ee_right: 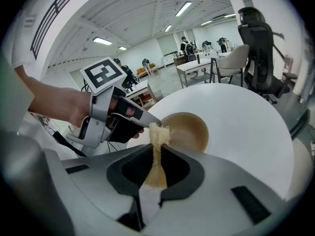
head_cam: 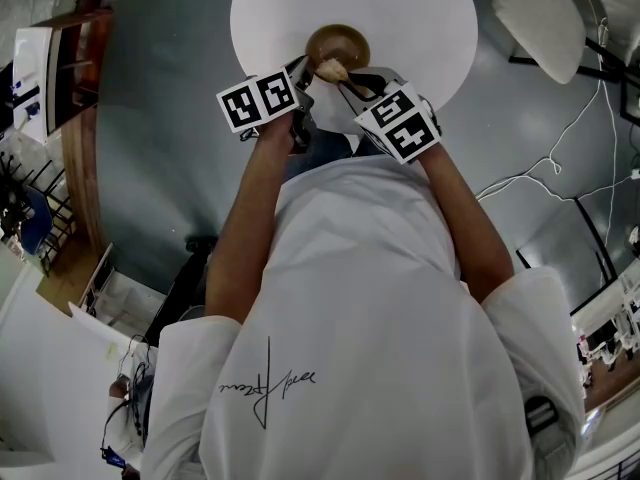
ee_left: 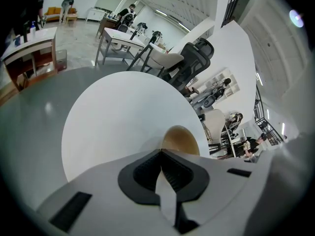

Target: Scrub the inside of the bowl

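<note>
Bowl (head_cam: pixel 338 46): brown, round, shallow, upright on the white round counter (head_cam: pixel 420 8), near its nearer edge. Scrub pad (ee_right: pixel 158 132): pale yellow, fibrous, thin, standing on edge, pinched between the right hand-held gripper (ee_right: pixel 157 149) jaws. Its top edge sits beside the bowl's rim.

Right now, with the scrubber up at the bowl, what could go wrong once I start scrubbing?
1. The left gripper seems to pinch the bowl only at its rim, so hard scrubbing may tilt it or twist it loose.
2. The right gripper holds the scrubber by its thin end. The frayed tip looks floppy and sits right beside the left fingers, so it may bend or snag there rather than reach inside.
</note>
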